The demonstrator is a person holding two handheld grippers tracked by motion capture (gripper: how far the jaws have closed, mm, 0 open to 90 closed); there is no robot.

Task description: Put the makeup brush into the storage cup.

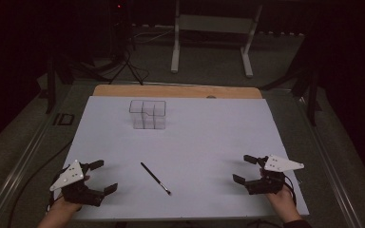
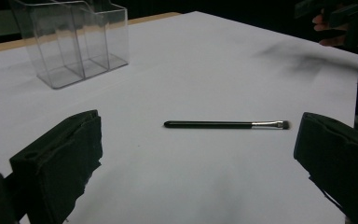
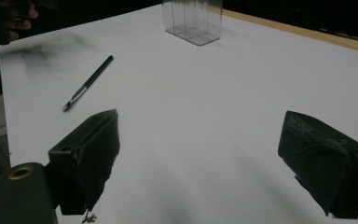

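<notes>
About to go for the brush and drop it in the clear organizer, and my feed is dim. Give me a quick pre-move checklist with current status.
1. Left gripper open, nothing between the jaws: ok.
2. Right gripper open, nothing between the jaws: ok.
3. Brush lying flat on the white sheet, apart from both grippers: ok.
4. White sheet between the left gripper and the brush bare: ok.
5. Clear organizer upright at the far side of the sheet: ok.
6. Organizer compartments empty: ok, as far as the see-through walls show.

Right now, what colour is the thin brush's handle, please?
Black handle, clearest in the left gripper view.
</notes>
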